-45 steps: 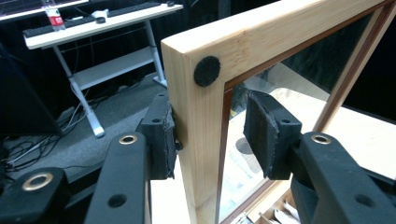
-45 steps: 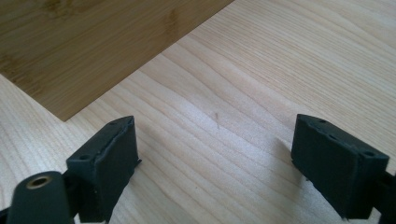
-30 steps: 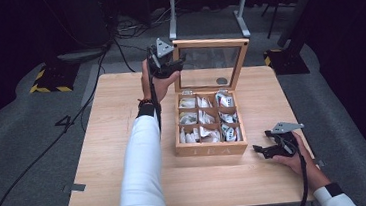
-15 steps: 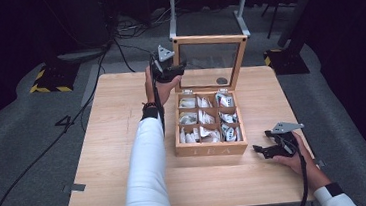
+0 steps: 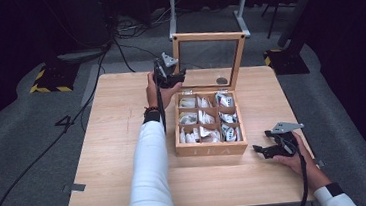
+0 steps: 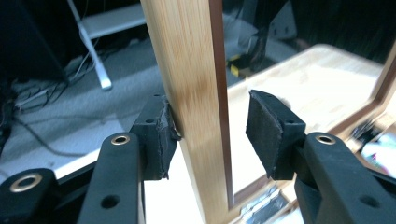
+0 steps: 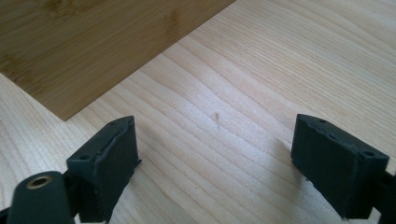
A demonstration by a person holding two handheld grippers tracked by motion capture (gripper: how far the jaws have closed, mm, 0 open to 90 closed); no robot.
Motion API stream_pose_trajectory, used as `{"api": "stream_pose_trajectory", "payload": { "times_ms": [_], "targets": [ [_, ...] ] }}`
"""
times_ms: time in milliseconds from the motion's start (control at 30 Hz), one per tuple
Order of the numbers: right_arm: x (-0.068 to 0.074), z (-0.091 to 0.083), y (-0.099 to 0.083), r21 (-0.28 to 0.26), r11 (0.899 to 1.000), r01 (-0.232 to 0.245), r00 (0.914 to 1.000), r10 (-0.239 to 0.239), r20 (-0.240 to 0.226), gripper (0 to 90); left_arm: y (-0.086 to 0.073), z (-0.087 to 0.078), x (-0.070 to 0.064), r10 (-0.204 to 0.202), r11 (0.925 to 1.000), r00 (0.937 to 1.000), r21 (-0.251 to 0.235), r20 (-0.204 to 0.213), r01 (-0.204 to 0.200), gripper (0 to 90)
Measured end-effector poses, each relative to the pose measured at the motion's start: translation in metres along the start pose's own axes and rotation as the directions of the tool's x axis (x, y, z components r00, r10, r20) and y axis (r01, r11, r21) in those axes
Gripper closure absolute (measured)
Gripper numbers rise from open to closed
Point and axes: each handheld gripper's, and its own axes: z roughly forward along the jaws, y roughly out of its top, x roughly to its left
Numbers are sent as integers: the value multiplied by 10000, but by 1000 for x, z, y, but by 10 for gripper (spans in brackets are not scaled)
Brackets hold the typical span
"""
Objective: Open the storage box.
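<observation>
Two grippers share the work unevenly. Left gripper point(image 5: 177, 76) sits at the upright lid point(image 5: 211, 59) of the tea box point(image 5: 212, 149), its jaws apart around the lid's wooden side rail point(image 6: 196, 93); one pad touches the rail, the other stands clear. Beyond and beside it lie the open compartments of tea bags point(image 5: 198, 117). Right gripper point(image 5: 262, 148) rests low over the table point(image 7: 261, 70), jaws wide apart and empty, with the box just beside it. The lid stands raised; judging by this, clamping and swinging it remain.
</observation>
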Motion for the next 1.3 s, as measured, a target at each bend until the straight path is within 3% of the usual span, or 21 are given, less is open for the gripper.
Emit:
{"api": "stream_pose_trajectory", "payload": {
  "times_ms": [167, 1067, 1300],
  "targets": [
    [0, 0, 0, 1, 10000, -2, 10000, 2, -6, 147, -11, 8, -1, -51, 9988, 9998, 478, -169, 59, 521],
    [0, 0, 0, -8, 10000, 11, 10000, -11, -8, 147, -49, 16, -3, 124, 9887, 9985, 1488, 527, -202, 511],
    [0, 0, 0, -5, 10000, 12, 10000, -12, -13, 147, -48, 4, -1, 10, 9895, 9985, 1439, 544, -89, 428]
  ]
}}
